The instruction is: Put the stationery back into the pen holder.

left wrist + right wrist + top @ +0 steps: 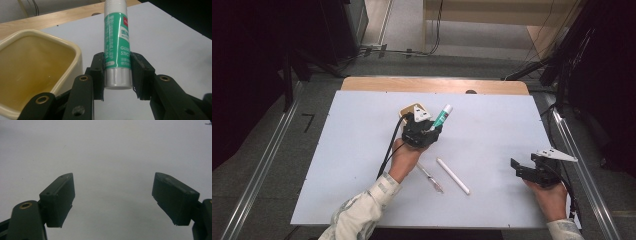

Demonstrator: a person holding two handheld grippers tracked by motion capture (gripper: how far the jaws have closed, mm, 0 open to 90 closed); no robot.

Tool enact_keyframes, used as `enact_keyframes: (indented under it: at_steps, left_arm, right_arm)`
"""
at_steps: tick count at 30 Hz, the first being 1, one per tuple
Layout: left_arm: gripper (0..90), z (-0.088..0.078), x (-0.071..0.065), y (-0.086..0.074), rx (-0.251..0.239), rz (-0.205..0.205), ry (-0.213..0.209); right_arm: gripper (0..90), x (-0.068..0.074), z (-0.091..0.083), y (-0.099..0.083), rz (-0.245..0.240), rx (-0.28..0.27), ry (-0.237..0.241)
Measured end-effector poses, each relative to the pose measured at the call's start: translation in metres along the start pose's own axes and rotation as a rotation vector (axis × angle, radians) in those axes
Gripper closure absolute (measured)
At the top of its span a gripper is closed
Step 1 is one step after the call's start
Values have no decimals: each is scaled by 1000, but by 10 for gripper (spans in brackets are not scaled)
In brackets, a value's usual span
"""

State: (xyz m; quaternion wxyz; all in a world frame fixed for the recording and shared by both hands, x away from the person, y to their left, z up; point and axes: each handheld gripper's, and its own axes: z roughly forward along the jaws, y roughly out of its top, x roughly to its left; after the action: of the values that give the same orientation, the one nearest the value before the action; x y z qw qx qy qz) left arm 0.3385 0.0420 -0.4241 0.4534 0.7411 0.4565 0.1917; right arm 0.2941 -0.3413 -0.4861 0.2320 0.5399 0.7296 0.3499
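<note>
left gripper | level, clamping glue stick | bowl beside

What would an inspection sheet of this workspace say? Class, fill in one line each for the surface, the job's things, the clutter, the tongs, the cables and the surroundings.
Surface: white board on a wooden table top; no marks seen.
Job's things: green and white glue stick held by its lower part; cream square tub beside it, nothing seen inside.
Clutter: white stick and a thin pen-like tool lying apart on the board.
Tongs: left tongs shut on the glue stick; right tongs open, nothing between them, above bare board.
Cables: black cable trailing from the left tongs along the forearm; more cables on the floor behind.
Surroundings: grey floor, dark stands at both sides.
</note>
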Motion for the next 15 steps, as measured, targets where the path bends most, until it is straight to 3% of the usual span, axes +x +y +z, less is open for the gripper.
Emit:
enact_keyframes:
  at_steps: [15]
  left_arm:
    - [669, -11, 18, 4, -25, -40, 23]
  right_arm:
    - [170, 0, 0, 0, 1, 3, 1]
